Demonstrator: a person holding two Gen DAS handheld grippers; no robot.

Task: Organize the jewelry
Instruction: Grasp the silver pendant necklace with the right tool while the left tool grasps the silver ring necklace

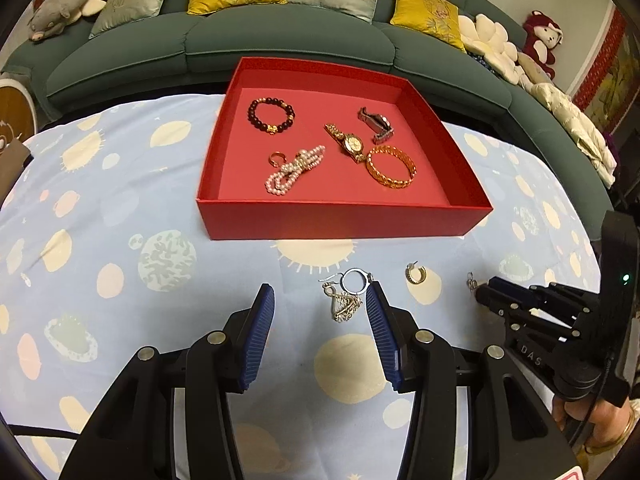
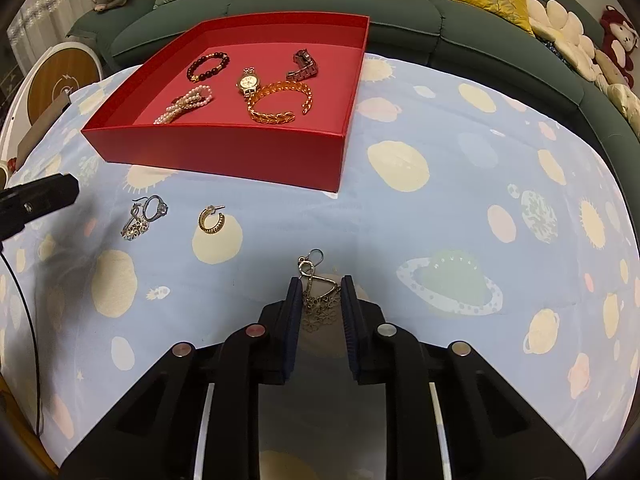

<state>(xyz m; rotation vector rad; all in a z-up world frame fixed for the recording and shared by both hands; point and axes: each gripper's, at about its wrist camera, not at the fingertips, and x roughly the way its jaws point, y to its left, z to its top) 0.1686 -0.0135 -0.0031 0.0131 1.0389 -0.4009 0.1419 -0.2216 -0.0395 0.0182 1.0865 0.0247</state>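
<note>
A red box (image 1: 340,222) (image 2: 224,152) on the blue patterned cloth holds a dark bead bracelet (image 1: 272,114), a pearl strand (image 1: 294,170), a small ring (image 1: 277,158), a gold watch (image 1: 350,142), a steel watch (image 1: 376,122) and a gold chain bangle (image 1: 391,167). My left gripper (image 1: 320,300) is open, its fingers on either side of a dangly earring (image 1: 344,302) and a silver ring (image 1: 355,280). A gold hoop earring (image 1: 416,274) (image 2: 211,219) lies to the right. My right gripper (image 2: 321,292) has its fingers close around a second dangly earring (image 2: 318,296) lying on the cloth.
A green sofa (image 1: 280,40) with yellow and grey cushions curves behind the table. Plush toys (image 1: 542,38) sit on its right end. A round white and wood object (image 2: 60,80) stands at the left. The right gripper shows in the left wrist view (image 1: 484,294).
</note>
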